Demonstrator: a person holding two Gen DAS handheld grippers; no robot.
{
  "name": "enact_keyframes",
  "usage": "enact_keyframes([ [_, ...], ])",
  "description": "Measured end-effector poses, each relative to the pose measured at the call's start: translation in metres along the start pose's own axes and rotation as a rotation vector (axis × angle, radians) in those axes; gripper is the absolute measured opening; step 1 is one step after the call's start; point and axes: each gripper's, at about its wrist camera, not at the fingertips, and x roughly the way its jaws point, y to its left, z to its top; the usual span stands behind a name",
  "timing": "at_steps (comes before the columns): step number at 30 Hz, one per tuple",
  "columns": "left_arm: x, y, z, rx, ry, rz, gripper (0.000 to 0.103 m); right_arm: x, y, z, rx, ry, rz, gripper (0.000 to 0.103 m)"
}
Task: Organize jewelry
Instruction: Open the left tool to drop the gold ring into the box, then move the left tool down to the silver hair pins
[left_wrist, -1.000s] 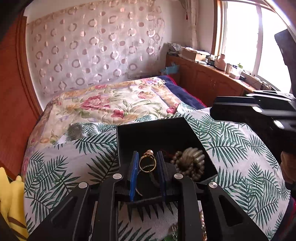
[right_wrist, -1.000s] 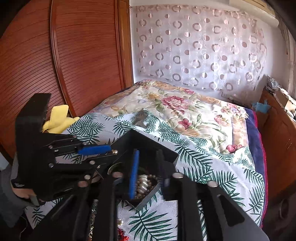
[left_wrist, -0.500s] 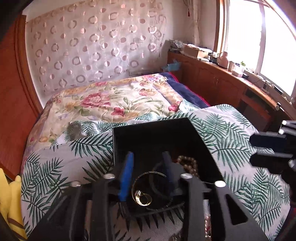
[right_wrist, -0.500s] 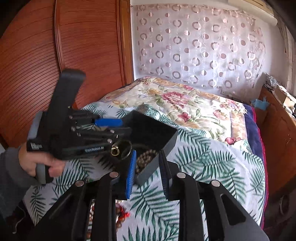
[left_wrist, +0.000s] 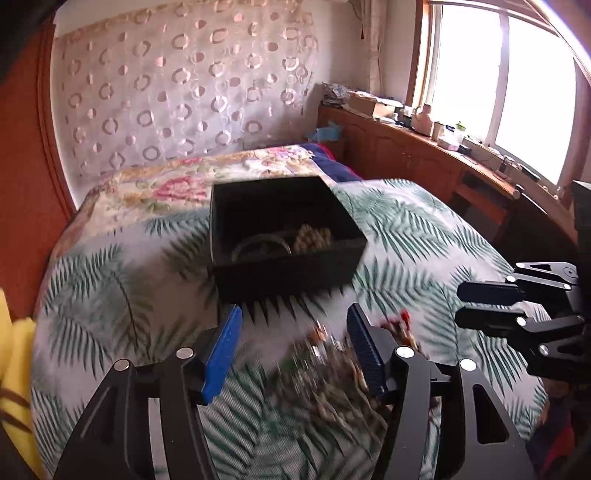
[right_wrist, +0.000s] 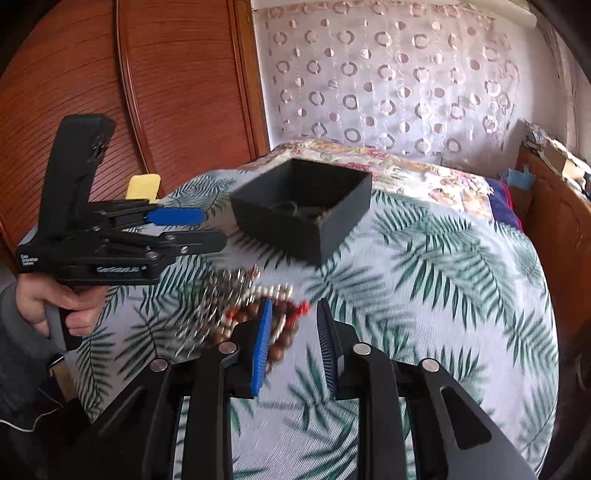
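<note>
Left gripper (left_wrist: 293, 345) withdrawn from box (left_wrist: 284, 236), fingers wide, empty; right (right_wrist: 293, 343) parted.

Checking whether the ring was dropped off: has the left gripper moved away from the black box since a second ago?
Yes. The left gripper has pulled back out of the black box, toward the loose jewelry pile, and its jaws now stand open and empty.

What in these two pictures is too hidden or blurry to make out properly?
- Jewelry pile on the palm-leaf bedspread: motion-blurred in both wrist views; single pieces can't be told apart, and the right gripper covers part.
- Black box: in the right wrist view its near wall hides most contents; the left view shows only a dark ring and beads.
- Yellow item: cut off by the left edge.
</note>
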Motion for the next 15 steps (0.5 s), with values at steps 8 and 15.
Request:
enact_keyframes([
  [8, -0.001, -0.013, -0.028, -0.028, 0.046, -0.025, 0.069, 0.0, 0.004, -0.034, 0.038, 0.033, -0.045, 0.05],
  [15, 0.014, -0.019, -0.032, -0.038, 0.093, -0.023, 0.069, 0.004, 0.006, -0.049, 0.036, 0.048, -0.059, 0.061],
])
